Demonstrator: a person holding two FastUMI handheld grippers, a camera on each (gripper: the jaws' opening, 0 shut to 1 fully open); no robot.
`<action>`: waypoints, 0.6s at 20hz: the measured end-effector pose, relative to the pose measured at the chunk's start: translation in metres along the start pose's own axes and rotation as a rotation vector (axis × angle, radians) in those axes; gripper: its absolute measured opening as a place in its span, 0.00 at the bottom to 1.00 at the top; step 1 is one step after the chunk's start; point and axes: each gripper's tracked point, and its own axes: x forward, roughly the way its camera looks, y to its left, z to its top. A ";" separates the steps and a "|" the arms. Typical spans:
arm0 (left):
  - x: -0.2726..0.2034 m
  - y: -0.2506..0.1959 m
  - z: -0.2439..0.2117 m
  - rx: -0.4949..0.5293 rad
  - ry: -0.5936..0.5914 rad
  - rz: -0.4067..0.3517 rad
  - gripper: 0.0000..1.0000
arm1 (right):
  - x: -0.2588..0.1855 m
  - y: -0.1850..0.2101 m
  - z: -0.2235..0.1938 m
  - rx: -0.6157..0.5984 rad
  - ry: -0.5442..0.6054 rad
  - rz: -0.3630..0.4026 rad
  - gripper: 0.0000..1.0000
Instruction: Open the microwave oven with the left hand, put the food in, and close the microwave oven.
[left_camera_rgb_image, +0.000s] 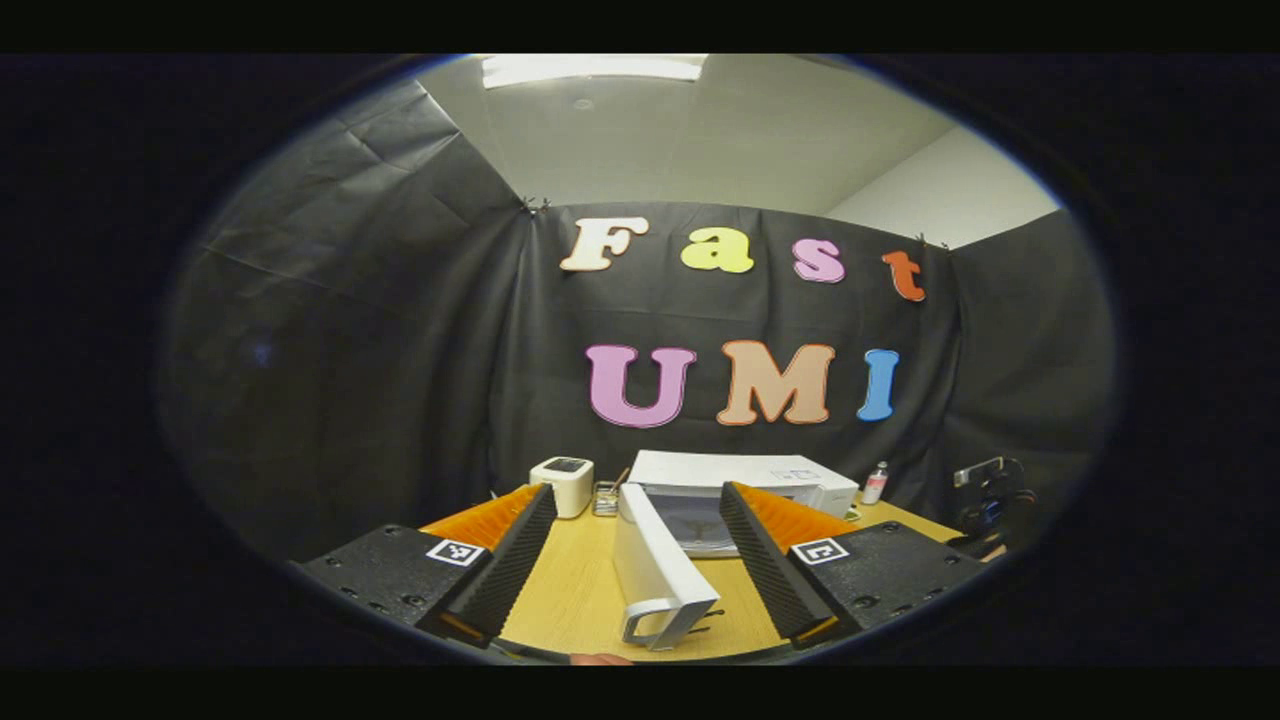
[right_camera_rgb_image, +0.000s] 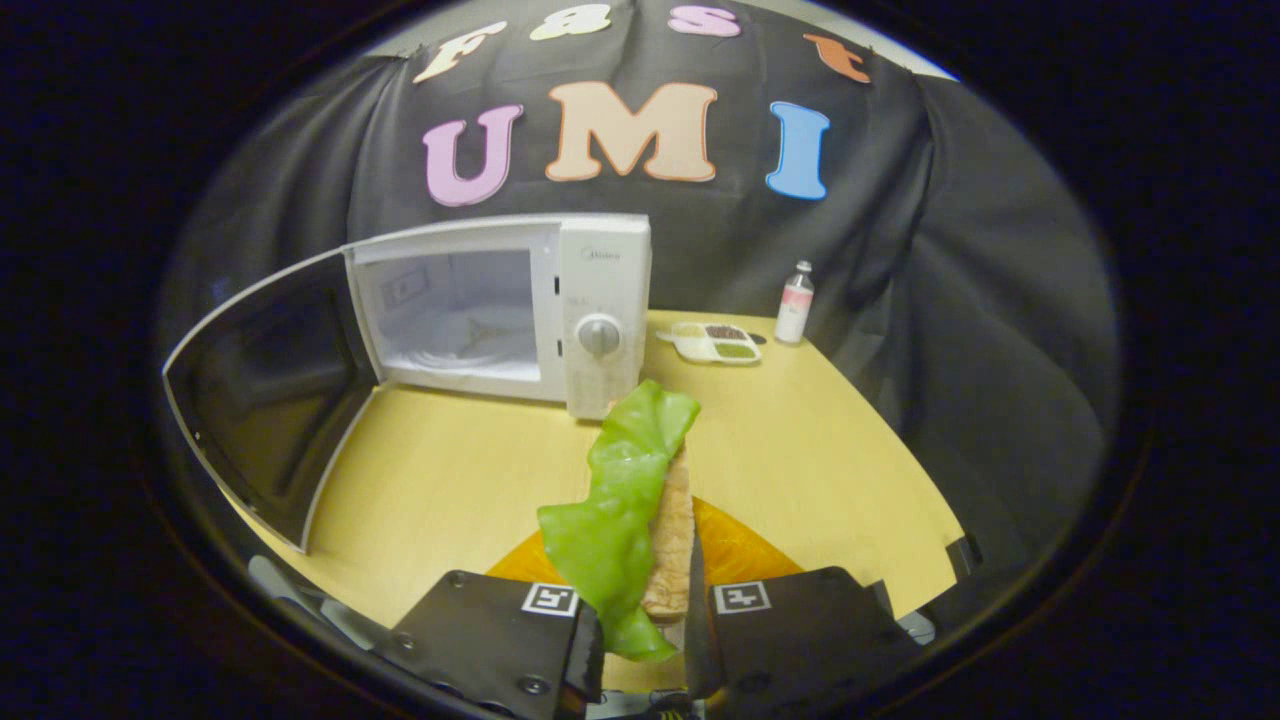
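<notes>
In the right gripper view the white microwave (right_camera_rgb_image: 600, 300) stands at the back of the wooden table with its cavity (right_camera_rgb_image: 455, 310) exposed. Its door (right_camera_rgb_image: 265, 400) is swung wide to the left. My right gripper (right_camera_rgb_image: 655, 560) is shut on the food (right_camera_rgb_image: 620, 490), a slice of bread with a green lettuce leaf, held upright in front of the microwave's control panel. In the left gripper view the door (left_camera_rgb_image: 650, 560) stands edge-on between the fingers of my left gripper (left_camera_rgb_image: 636, 497). That gripper is open, both fingers clear of the door, whose handle (left_camera_rgb_image: 660, 622) is nearest me.
A small bottle (right_camera_rgb_image: 795, 302) and a divided dish (right_camera_rgb_image: 715, 343) sit right of the microwave. In the left gripper view a small white box-shaped appliance (left_camera_rgb_image: 562, 485) stands to its left and a dark stand (left_camera_rgb_image: 990, 500) at the table's right edge.
</notes>
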 end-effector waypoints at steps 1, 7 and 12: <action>0.000 0.000 0.000 -0.005 -0.001 -0.004 0.95 | -0.001 0.006 0.010 0.022 -0.014 0.018 0.29; 0.001 0.002 -0.002 -0.024 0.004 -0.001 0.94 | 0.004 0.068 0.060 0.196 -0.054 0.204 0.34; -0.001 0.004 -0.004 -0.002 0.029 0.007 0.96 | 0.028 0.118 0.063 0.372 0.009 0.269 0.34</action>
